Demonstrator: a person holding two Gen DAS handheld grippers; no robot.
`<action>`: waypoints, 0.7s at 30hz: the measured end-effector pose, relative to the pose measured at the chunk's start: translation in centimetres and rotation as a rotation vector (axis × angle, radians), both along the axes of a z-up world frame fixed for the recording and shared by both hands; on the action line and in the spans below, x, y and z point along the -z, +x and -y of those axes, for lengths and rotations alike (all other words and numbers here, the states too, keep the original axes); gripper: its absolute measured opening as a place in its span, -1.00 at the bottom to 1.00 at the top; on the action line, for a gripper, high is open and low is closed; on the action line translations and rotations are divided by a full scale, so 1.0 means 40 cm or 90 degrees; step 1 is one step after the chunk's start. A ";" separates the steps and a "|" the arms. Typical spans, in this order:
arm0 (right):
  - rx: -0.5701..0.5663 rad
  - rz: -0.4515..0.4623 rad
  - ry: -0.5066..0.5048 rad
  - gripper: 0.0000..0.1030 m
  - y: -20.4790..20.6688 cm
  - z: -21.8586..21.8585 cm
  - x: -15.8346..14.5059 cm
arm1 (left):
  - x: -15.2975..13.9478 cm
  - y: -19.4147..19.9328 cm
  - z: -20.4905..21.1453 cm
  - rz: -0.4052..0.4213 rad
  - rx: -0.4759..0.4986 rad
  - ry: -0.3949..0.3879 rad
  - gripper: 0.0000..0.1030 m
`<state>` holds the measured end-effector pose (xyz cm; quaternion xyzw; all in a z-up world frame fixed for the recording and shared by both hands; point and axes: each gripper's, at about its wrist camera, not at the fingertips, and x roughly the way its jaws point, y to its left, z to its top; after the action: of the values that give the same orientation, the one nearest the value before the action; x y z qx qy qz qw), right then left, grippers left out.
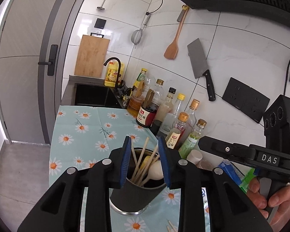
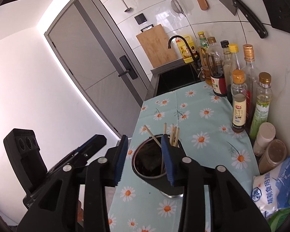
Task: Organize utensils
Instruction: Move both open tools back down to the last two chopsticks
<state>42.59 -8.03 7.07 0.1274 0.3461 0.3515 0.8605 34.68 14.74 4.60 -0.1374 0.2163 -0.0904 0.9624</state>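
A dark utensil holder cup (image 1: 133,197) stands on the daisy tablecloth (image 1: 83,127). It holds several wooden chopsticks (image 1: 143,160) and a white spoon (image 1: 155,169). My left gripper (image 1: 145,160) is open, its blue pads either side of the cup's rim from above, holding nothing. In the right wrist view the same cup (image 2: 154,164) with chopsticks (image 2: 174,135) sits between the open pads of my right gripper (image 2: 145,160), which is empty. More loose chopstick ends (image 1: 172,227) lie on the cloth at the bottom edge.
Several oil and sauce bottles (image 1: 148,106) line the tiled wall on the right. Small jars (image 2: 264,137) and a salt bag (image 2: 276,189) sit near the right corner. A sink (image 1: 94,96) with black faucet lies beyond the cloth. A cleaver (image 1: 201,67), spatula and strainer hang on the wall.
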 end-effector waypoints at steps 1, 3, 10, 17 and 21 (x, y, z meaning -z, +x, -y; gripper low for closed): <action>-0.004 -0.005 -0.007 -0.14 -0.009 0.007 0.001 | -0.004 -0.013 0.004 -0.001 0.003 0.003 -0.46; -0.011 -0.017 -0.017 -0.08 -0.021 0.016 0.007 | -0.006 -0.031 0.008 -0.005 0.011 0.001 -0.43; -0.050 -0.121 -0.054 0.06 -0.043 0.039 0.063 | 0.007 -0.087 0.022 -0.031 0.011 -0.005 -0.20; -0.057 -0.198 -0.158 0.06 -0.063 0.047 0.154 | 0.067 -0.131 0.031 -0.091 0.005 0.002 -0.20; -0.073 -0.252 -0.184 0.06 -0.069 0.053 0.216 | 0.125 -0.148 0.038 -0.140 0.012 -0.003 -0.20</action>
<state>39.84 -10.17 -1.56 0.0492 0.5612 0.3148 0.7639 28.74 13.20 -0.38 -0.1464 0.3218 -0.0845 0.9316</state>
